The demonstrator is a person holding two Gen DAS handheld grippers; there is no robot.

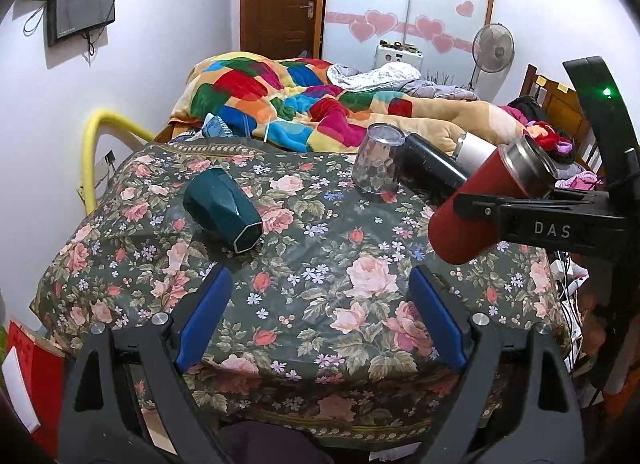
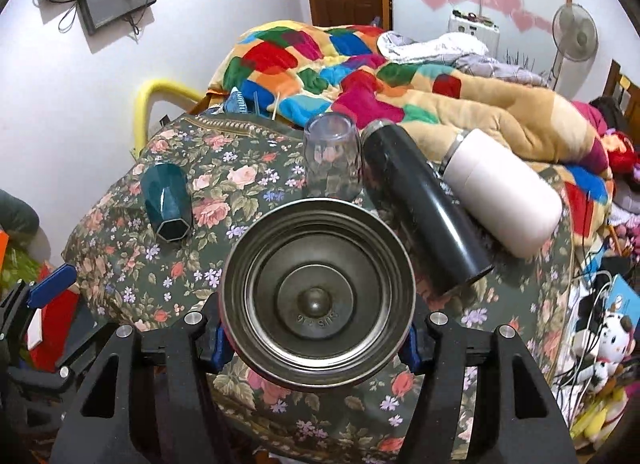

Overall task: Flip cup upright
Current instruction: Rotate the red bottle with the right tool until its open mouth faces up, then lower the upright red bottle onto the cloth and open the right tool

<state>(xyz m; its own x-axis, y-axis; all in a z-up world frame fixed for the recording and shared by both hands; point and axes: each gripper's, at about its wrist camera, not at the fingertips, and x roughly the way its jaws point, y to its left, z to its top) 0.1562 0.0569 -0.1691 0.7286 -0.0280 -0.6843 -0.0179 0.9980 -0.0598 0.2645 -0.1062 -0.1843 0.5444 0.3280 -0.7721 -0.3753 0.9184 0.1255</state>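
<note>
- The right gripper (image 2: 316, 338) is clenching a red flask (image 1: 486, 200) with a steel neck, tilted above the table at the right of the left-wrist frame; its open, ribbed metal mouth is filling the centre of the right-wrist frame.
- The left gripper (image 1: 320, 316) is hanging released, blue pads spread over the flowered cloth (image 1: 320, 264).
- A faceted teal cup (image 1: 224, 210) is lying on its side at centre left.
- A clear glass (image 2: 332, 160) is sitting upside down beside a black flask (image 2: 420, 208) and a white flask (image 2: 504, 192), both lying down.
- A patchwork quilt (image 1: 280, 96) is crowding the cloth's far edge.
</note>
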